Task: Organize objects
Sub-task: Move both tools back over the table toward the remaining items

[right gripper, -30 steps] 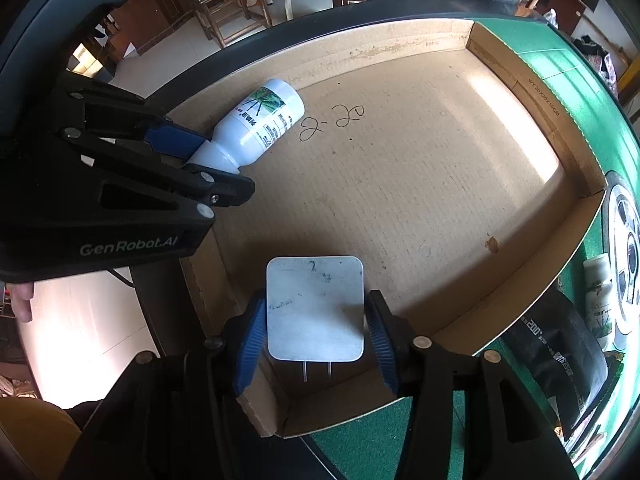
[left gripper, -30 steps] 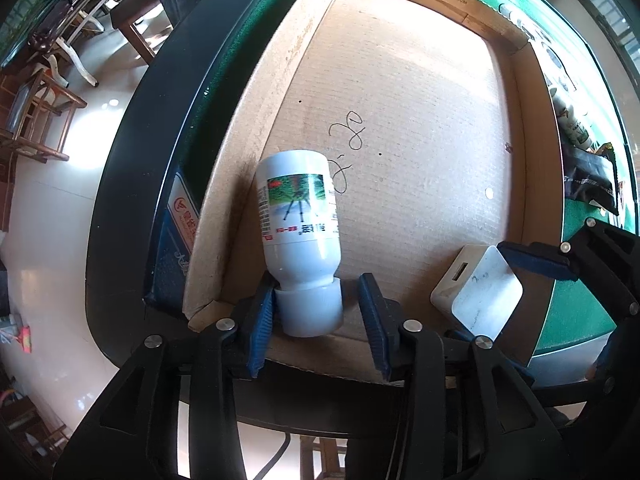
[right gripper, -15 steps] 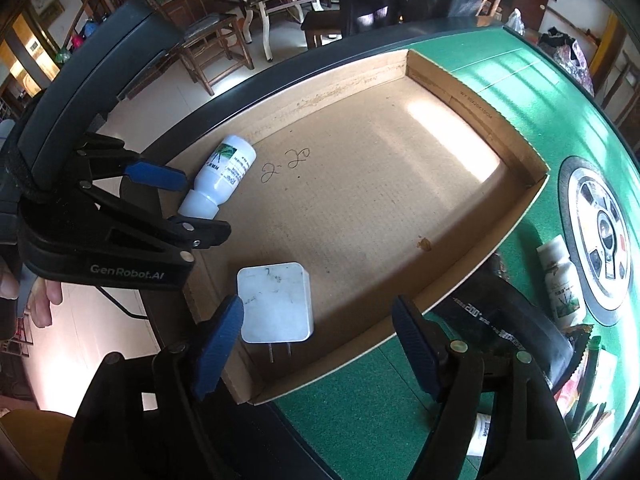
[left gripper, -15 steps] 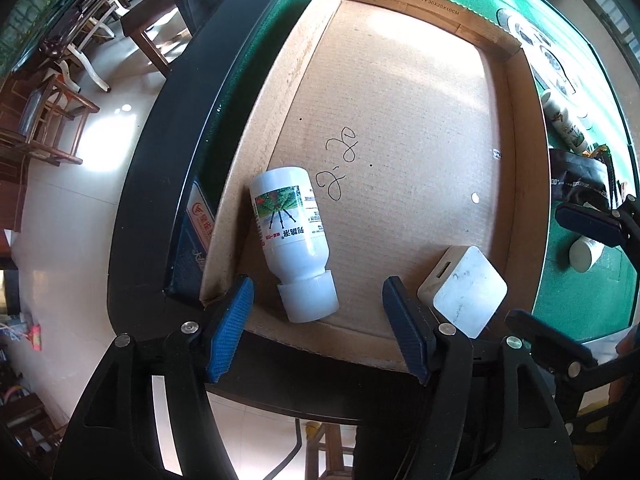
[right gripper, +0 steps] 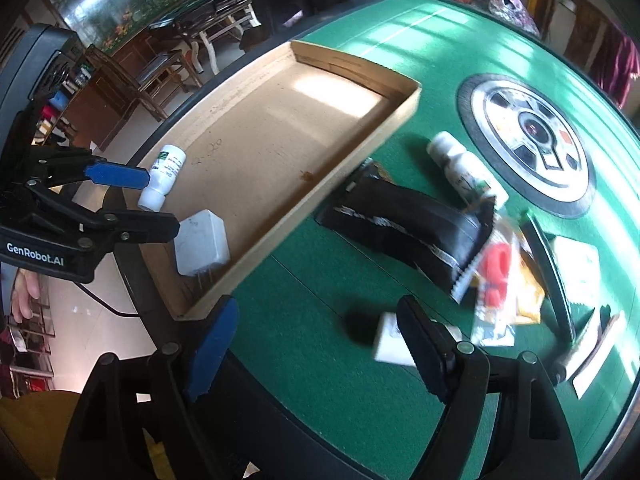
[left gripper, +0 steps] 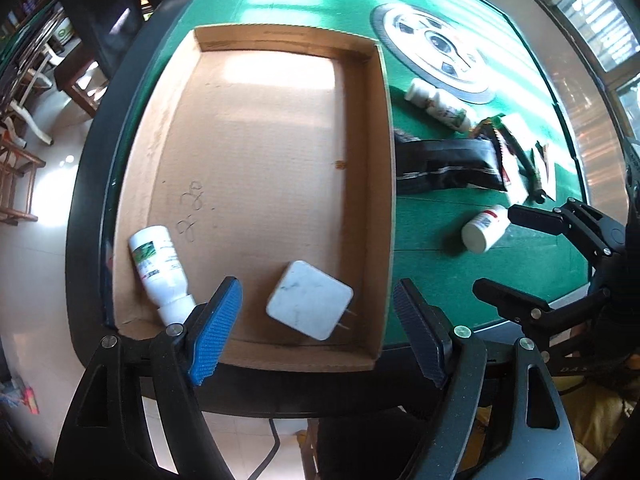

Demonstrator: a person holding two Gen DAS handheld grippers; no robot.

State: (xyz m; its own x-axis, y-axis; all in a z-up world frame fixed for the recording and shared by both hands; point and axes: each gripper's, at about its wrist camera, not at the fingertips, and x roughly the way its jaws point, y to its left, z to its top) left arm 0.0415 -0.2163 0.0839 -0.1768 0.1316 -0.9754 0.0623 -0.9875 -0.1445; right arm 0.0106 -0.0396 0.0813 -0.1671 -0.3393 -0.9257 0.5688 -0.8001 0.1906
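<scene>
Both tongs, left (left gripper: 318, 326) and right (right gripper: 316, 344), opening, empty; risked knocking small white pill bottle (left gripper: 484, 229) off green felt tabletop (left gripper: 460, 256).

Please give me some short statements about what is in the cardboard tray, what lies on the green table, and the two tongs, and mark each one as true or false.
1. A white bottle lies on its side inside the cardboard tray. True.
2. The white charger lies on the green table outside the tray. False: it lies inside the tray, near the bottle.
3. The left tongs grip the charger. False: their jaws are opening and press on nothing.
4. A black pouch lies on the table beside the tray. True.
5. The right tongs hold a bottle. False: their jaws are opening with nothing between them.
</scene>
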